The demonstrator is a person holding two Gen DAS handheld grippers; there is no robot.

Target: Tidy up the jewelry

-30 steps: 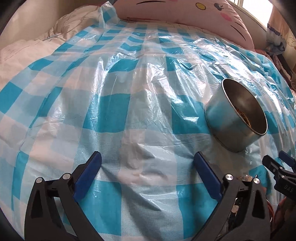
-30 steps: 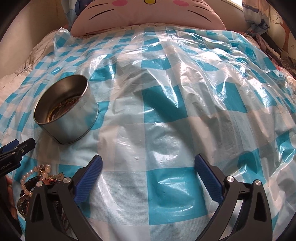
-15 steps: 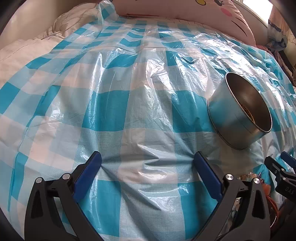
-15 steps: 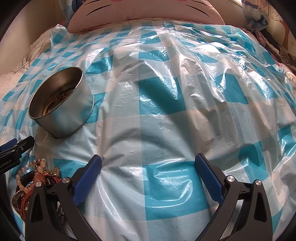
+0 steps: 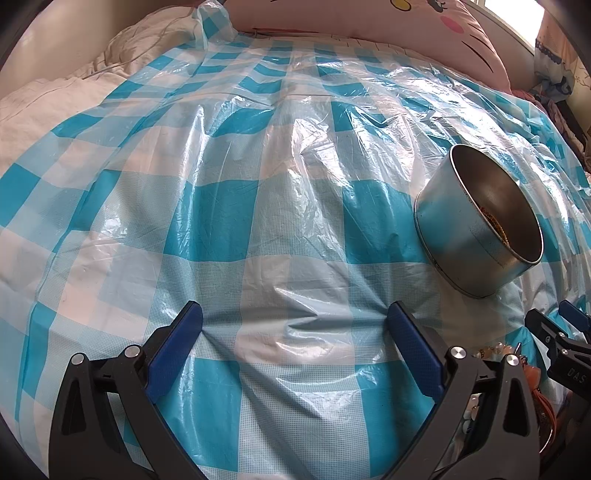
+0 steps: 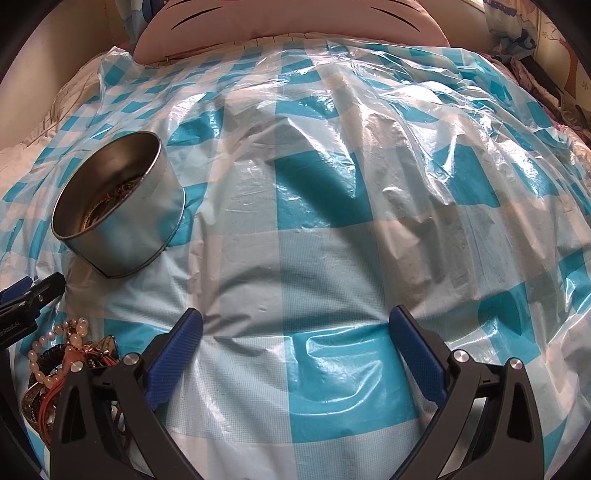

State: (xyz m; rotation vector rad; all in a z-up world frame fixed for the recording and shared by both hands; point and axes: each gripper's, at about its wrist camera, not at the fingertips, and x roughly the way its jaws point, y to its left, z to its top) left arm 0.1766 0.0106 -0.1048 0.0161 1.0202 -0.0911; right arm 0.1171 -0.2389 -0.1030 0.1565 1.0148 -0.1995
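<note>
A round metal tin point(image 5: 476, 225) stands tilted on the blue-and-white checked plastic sheet, with gold chains in its bottom; it also shows in the right wrist view point(image 6: 118, 206). A pile of loose jewelry point(image 6: 62, 354), with a pearl bead string and orange cords, lies on the sheet between the two grippers; part of it shows in the left wrist view point(image 5: 517, 358). My left gripper point(image 5: 295, 325) is open and empty, left of the tin. My right gripper point(image 6: 295, 328) is open and empty, right of the pile and tin.
The checked plastic sheet point(image 5: 258, 184) covers a soft bed and is wrinkled. A pink cat-face pillow point(image 6: 295, 22) lies at the far end. White bedding point(image 5: 55, 92) shows at the far left. Each gripper's tip shows at the other view's edge.
Both grippers have tilted down and moved slightly forward; the tin and jewelry pile sit higher and larger in both views. Both jaws stay open.
</note>
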